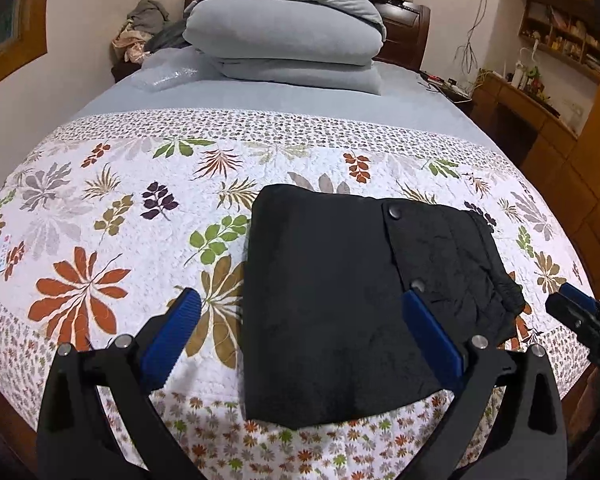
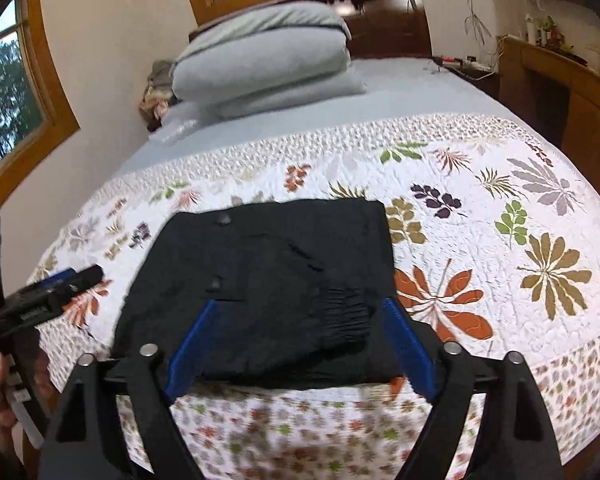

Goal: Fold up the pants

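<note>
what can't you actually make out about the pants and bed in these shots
- Pants: layers beneath the top fold, hidden in both views.
- Pants' near edge, right wrist view: partly behind the right gripper.
- Quilt front border: motion-blurred, right wrist view.
- Shelf items: too small, left wrist view.

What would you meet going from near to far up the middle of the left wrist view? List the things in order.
left gripper → black pants → floral quilt → grey sheet → folded grey duvet → wooden headboard

Soft indoor light; fisheye-bent edges; right wrist view motion-blurred.
</note>
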{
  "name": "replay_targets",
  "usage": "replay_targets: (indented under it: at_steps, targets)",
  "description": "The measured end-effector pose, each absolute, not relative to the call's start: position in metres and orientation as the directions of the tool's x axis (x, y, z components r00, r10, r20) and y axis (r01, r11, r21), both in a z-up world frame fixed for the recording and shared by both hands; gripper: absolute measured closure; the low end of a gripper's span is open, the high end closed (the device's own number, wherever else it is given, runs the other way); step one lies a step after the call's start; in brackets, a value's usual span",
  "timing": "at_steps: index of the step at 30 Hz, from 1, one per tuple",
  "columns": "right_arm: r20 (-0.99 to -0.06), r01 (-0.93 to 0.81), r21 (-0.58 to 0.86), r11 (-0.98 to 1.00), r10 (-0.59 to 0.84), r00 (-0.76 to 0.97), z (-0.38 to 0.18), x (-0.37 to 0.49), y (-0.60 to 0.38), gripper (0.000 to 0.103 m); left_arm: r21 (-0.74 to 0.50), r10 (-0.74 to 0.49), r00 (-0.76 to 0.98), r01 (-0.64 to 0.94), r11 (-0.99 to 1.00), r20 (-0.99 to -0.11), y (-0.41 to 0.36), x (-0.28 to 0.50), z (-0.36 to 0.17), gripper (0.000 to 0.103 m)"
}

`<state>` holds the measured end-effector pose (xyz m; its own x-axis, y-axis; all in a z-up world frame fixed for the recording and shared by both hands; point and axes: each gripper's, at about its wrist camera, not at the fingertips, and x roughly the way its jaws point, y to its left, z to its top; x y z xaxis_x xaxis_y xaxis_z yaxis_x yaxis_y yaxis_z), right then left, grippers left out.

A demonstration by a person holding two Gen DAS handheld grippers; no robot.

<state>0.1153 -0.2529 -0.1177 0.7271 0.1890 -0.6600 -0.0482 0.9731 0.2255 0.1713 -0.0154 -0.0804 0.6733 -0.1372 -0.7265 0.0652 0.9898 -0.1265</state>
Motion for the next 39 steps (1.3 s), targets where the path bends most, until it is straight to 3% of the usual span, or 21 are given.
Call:
replay_targets:
  at_steps: [5, 11, 20, 27, 39]
  targets:
    - [-0.663, -0.055, 0.193, 0.98, 0.171, 0.729, -0.119, 0.106, -0.237, 0.016, -0.178, -0.184, 0.67, 0.079, 0.981, -0.719, -0.013, 0.163, -0.073, 0.003]
    - [-0.663, -0.063, 0.161, 0.985, 0.156, 0.732, -0.12, 0.095, -0.227, 0.016, -0.076, -0.103, 0.7, 0.069, 0.995, -0.706, -0.022, 0.153, -0.064, 0.003]
    - [-0.645, -0.018, 0.09, 0.996, 0.072, 0.761, -0.098, 0.079, -0.223, 0.015, -0.108, -0.119, 0.705, 0.06, 0.992, -0.699, -0.021, 0.138, -0.052, 0.003]
    - [-0.619, 0.016, 0.05, 0.999, 0.019, 0.785, -0.073, 0.072, -0.229, 0.013, -0.036, -0.06, 0.742, 0.049, 0.998, -0.667, -0.013, 0.118, -0.038, 0.003]
    - [-0.616, -0.014, 0.035, 0.999, 0.032, 0.787, -0.069, 0.062, -0.217, 0.012, -0.071, -0.075, 0.731, 0.036, 0.997, -0.678, -0.004, 0.105, -0.031, 0.003]
